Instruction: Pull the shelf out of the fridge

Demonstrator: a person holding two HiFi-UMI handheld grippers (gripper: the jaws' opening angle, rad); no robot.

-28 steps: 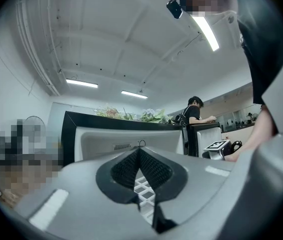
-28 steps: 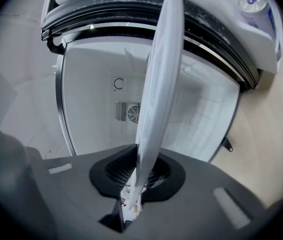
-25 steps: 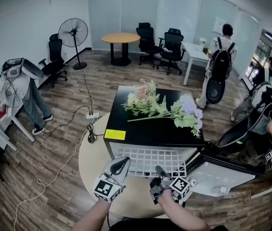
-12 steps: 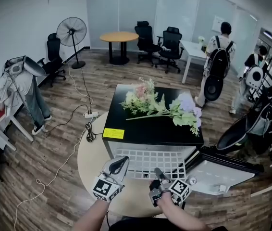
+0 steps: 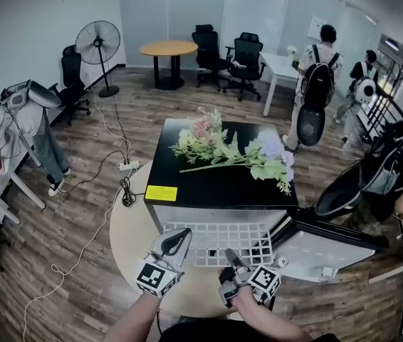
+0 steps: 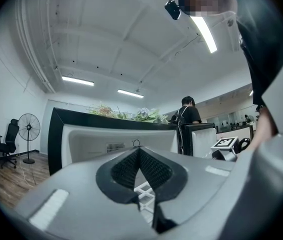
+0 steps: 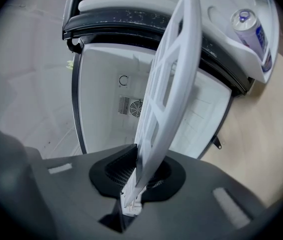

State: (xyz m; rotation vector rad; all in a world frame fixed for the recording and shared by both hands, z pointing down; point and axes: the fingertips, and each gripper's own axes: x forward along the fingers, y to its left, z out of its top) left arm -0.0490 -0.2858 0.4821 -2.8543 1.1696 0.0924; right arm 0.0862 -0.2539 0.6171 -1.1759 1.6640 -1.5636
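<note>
The white grid shelf [image 5: 223,241] sticks out of the front of the black-topped fridge [image 5: 219,187], level and partly inside it. My right gripper [image 5: 228,254] is shut on the shelf's near edge. In the right gripper view the shelf [image 7: 171,84] runs edge-on from between the jaws of the right gripper [image 7: 136,156] toward the white fridge interior [image 7: 126,99]. My left gripper [image 5: 185,232] hovers beside the shelf's near left corner, shut, holding nothing. In the left gripper view the shelf [image 6: 144,189] shows just beyond the left gripper [image 6: 137,151].
The fridge stands on a round table [image 5: 127,241]. Its door [image 5: 330,251] hangs open to the right, with a can [image 7: 254,31] in the door rack. Flowers [image 5: 223,148] lie on the fridge top. A fan [image 5: 96,45], floor cables [image 5: 127,187] and people [image 5: 315,84] surround the table.
The shelf and both grippers stay almost where they were, drawn very slightly toward me. The people at the back right have walked farther away.
</note>
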